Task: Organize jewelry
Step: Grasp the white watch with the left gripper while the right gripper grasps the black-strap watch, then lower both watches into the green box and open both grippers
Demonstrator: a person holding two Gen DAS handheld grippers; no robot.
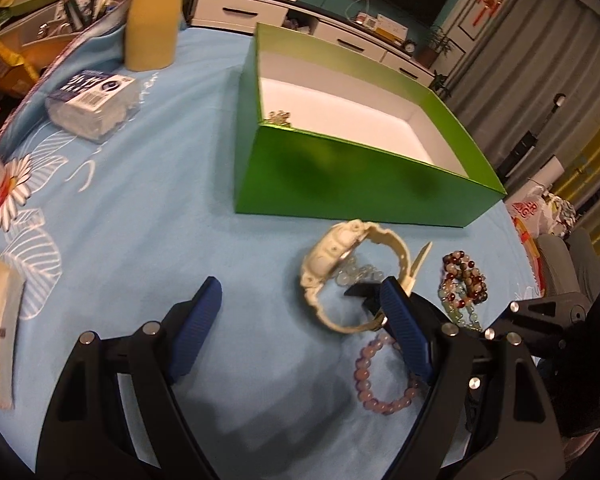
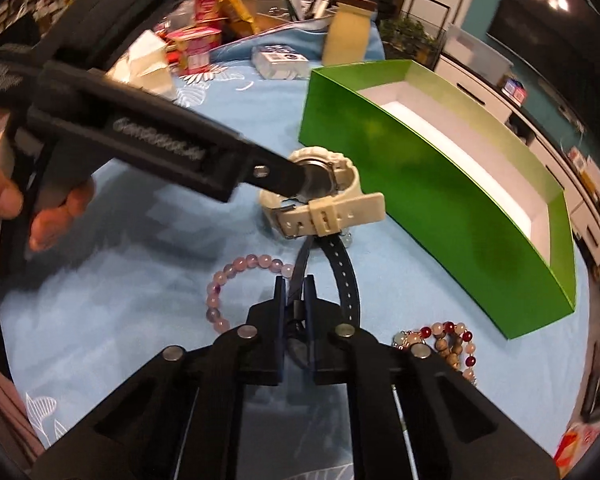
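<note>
While spreading wide and empty over the blue tabletop (image 1: 140,200), left tongs (image 1: 300,312) hovering beside white watch (image 1: 332,256); right tongs (image 2: 295,292) pinching shut on dark watch strap (image 2: 342,276), green box (image 2: 440,184) lying just beyond.

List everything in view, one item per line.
green box: one, green outside, white inside, open, behind the jewelry
gold trinket: one, inside box corner
white watch: one, cream, before the box
dark watch strap: one, navy, in right gripper
pink bracelet: one, pale purple-pink beads
mixed beads: one pile, red, brown, green
yellow bottle: one, far side
tissue pack: one, white
left gripper: open
right gripper: shut on strap
</note>
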